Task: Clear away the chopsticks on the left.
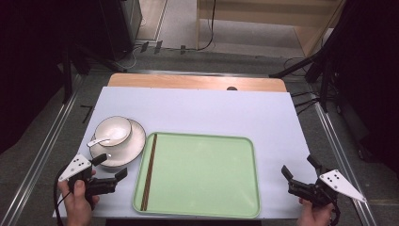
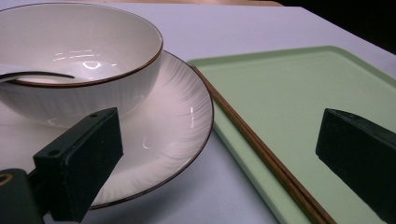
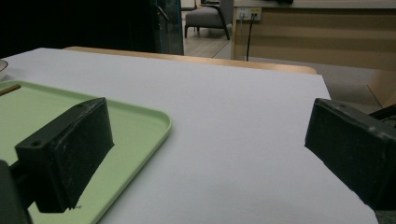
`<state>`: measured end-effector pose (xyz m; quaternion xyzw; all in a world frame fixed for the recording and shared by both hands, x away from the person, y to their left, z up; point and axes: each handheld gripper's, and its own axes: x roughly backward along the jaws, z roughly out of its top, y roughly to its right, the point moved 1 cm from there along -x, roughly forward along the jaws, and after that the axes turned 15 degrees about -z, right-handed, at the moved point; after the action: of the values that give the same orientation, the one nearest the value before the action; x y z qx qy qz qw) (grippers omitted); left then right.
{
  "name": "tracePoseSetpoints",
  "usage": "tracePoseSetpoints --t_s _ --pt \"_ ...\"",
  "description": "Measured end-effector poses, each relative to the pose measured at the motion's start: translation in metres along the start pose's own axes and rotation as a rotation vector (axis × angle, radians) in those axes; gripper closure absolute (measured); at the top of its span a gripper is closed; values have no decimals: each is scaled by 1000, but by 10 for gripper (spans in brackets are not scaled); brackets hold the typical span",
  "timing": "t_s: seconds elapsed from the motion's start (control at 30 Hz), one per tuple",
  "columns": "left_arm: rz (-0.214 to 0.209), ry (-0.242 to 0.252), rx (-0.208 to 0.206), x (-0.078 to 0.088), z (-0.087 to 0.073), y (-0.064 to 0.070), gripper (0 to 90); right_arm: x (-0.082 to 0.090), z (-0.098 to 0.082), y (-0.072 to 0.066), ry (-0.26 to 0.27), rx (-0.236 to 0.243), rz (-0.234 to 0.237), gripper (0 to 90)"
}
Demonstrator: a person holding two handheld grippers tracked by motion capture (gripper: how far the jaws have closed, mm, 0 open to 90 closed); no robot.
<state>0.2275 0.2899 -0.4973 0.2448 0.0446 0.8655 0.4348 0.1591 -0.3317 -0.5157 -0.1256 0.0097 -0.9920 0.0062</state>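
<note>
From the high view, my left gripper (image 1: 109, 165) hangs with its jaws spread, empty, just beside the near rim of the round white ceramic plate (image 1: 134, 148). A white ceramic bowl (image 1: 113, 130) with a white spoon (image 1: 101, 139) stands on that plate. My right gripper (image 1: 301, 172), jaws apart and holding nothing, sits right of the flat pale-green plastic tray (image 1: 202, 174), where dark brown wooden chopsticks (image 1: 149, 171) lie along the left edge.

In the left gripper view, the plate (image 2: 177, 116) lies between my jaws, touching the tray (image 2: 289, 93).

In the right gripper view, only the tray corner (image 3: 140, 121) is near.
</note>
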Motion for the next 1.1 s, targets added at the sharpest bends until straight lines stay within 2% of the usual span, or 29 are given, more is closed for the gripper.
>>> tracePoseSetpoints --t_s 0.27,0.4,0.63,0.9,1.1 --pt "26 30 4 19 -5 -10 13 0 -1 0 -3 0 -4 13" --pt "37 28 0 27 -8 -14 13 0 -1 0 -2 0 -4 13" --pt "50 47 17 40 -14 -20 13 -1 -2 0 -7 3 -9 13" --pt "71 39 -18 56 -19 -25 13 -3 -4 -2 -19 13 -17 13" --pt "79 66 3 65 -23 -35 13 -5 -5 -1 -30 24 -26 13"
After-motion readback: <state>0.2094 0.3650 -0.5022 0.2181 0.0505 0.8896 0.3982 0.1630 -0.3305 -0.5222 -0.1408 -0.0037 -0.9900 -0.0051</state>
